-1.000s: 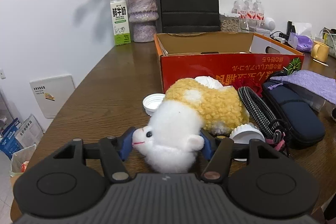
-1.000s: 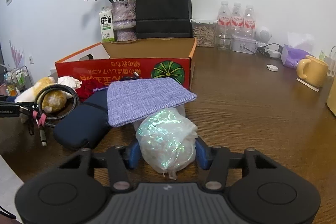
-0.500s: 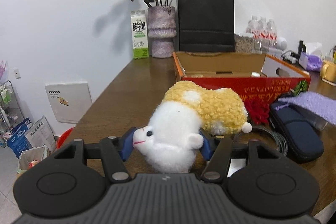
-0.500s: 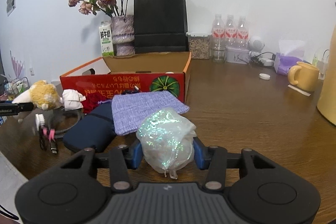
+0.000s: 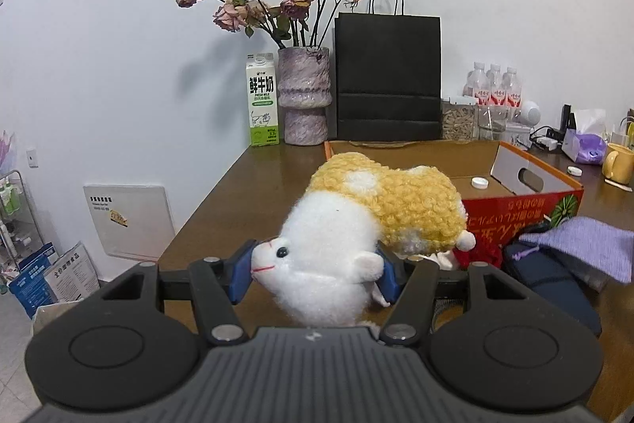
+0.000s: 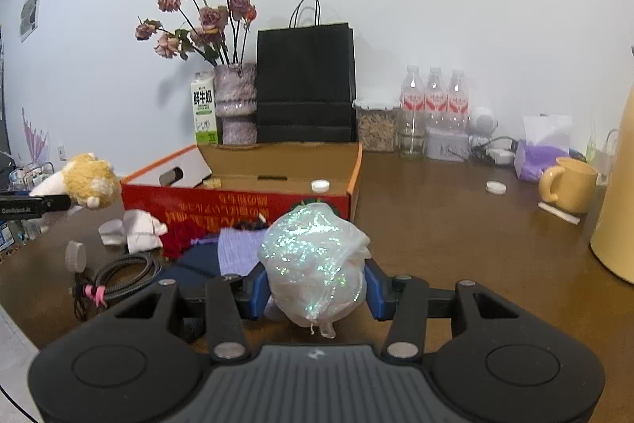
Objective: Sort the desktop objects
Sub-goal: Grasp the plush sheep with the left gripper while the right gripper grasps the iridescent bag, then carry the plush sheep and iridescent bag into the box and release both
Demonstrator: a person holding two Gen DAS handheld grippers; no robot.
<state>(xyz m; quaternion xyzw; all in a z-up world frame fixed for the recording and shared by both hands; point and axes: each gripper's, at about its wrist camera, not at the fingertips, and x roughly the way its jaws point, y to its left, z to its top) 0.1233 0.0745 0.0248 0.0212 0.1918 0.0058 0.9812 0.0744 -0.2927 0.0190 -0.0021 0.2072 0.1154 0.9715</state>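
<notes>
Above the surface (image 5: 237,185), both hands carry loads. Left gripper (image 5: 313,274) is clamped on the white head of a plush toy (image 5: 380,209), yellow body sticking out toward 1 o'clock, clear of the wood. Right gripper (image 6: 313,288) is closed around a crumpled iridescent bag (image 6: 313,260), likewise lifted.

Red cardboard box (image 6: 237,209) sits at 12 o'clock of the right view, open. Inside it only a white cap (image 6: 319,185) and a small yellowish piece are visible; the rest of the floor looks bare.

Left outside, at 9 to 10 o'clock of the right gripper: purple cloth (image 6: 237,250), navy pouch (image 6: 198,264), coiled cable (image 6: 126,272), red fabric (image 6: 184,234), white crumpled wad (image 6: 138,230), grey lid (image 6: 75,256).

Judgement: early in the sort. Two items in transit, neither deposited; roughly six more to go, assuming the box is the destination.
</notes>
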